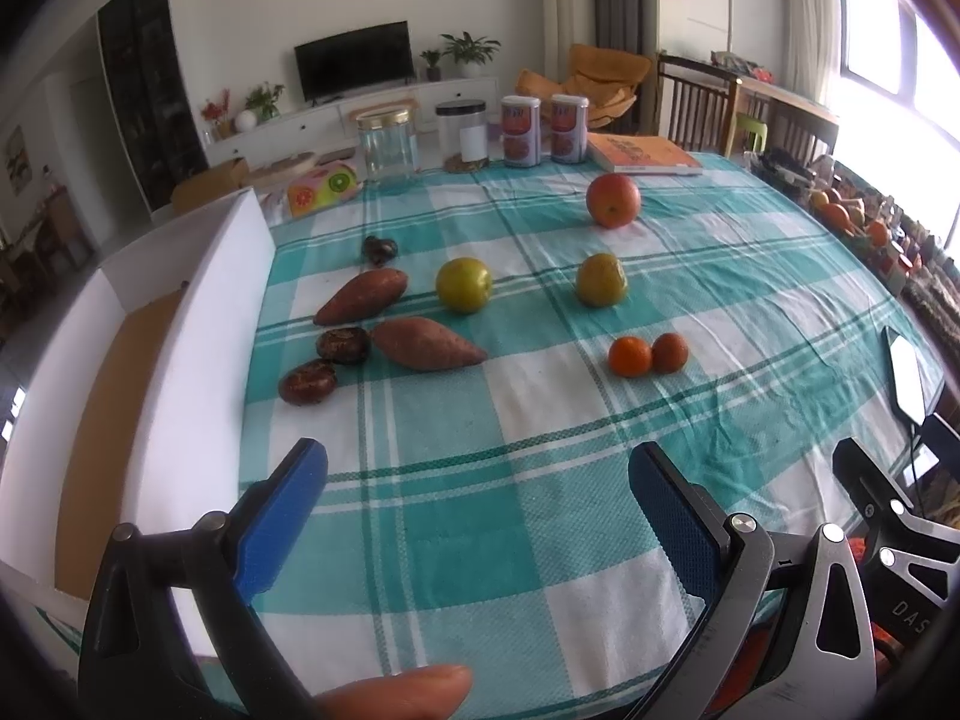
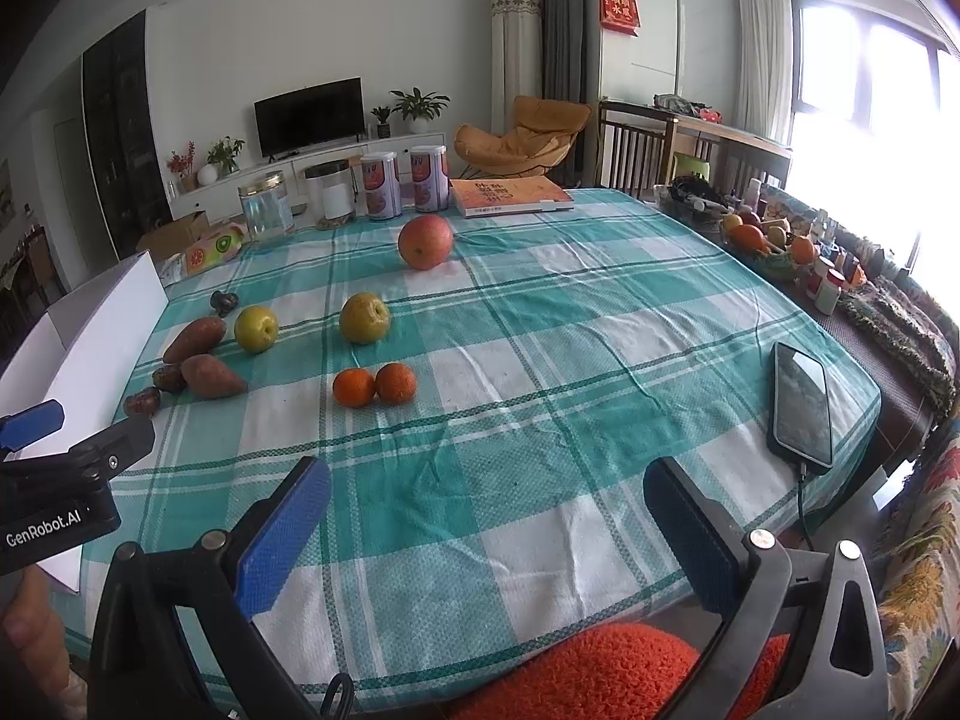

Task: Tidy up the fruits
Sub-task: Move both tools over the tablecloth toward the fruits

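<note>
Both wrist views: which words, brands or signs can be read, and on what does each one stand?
"GenRobot.AI": on the left hand-held gripper, seen in the right wrist view.
"DAS", cut off: on the right hand-held gripper, seen in the left wrist view.
Red wall hanging, orange book, two cans: printed characters too blurred to read.

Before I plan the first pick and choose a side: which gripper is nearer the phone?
Right. The right gripper hangs open with the phone just off its right finger; the left gripper, also open, sits further left, towards the white box.
</note>
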Motion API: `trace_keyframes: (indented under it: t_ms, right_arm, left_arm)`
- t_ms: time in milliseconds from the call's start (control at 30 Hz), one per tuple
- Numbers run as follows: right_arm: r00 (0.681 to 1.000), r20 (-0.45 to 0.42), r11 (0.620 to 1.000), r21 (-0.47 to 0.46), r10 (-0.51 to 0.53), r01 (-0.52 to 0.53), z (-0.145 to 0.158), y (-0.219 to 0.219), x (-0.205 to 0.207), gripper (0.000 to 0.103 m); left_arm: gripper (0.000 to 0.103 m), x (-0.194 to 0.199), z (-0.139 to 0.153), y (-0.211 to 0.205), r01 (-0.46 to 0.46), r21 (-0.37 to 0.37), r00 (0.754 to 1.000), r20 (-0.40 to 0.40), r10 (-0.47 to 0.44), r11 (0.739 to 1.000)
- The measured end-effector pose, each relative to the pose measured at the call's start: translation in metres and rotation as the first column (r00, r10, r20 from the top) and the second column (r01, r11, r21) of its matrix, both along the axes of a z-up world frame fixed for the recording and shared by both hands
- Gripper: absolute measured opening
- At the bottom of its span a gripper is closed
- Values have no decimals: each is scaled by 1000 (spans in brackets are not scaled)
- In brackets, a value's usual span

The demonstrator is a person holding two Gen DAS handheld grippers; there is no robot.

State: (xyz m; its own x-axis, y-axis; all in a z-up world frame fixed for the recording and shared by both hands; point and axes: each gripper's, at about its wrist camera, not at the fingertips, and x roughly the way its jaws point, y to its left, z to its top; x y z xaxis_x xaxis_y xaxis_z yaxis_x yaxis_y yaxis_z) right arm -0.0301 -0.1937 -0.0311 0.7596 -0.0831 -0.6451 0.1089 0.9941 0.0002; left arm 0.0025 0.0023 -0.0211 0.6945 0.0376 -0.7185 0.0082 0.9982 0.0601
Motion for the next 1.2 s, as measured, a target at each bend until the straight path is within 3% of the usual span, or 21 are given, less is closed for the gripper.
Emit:
trace_keyframes:
  t_ms: [533,667,967,1200]
  right_arm:
    - [1000,-11,1000,14,1,-1,-3,0,4,103]
    - [998,-62,998,62,15,-11,-15,4,26,103]
    - [995,-77,995,80,61,-55,-34,28,63,103]
    - [993,-117,987,162,-7,26,-57,12,77,103]
  left_arm:
    - [101,6,-11,5,-9,-12,999,-41,8,1000]
    - [101,15,-27,14,-28,-35,995,-96,25,999]
    - [101,35,-72,27,-68,-35,975,-213,59,997]
    - [101,42,-102,25,-62,-2,957,-283,58,998]
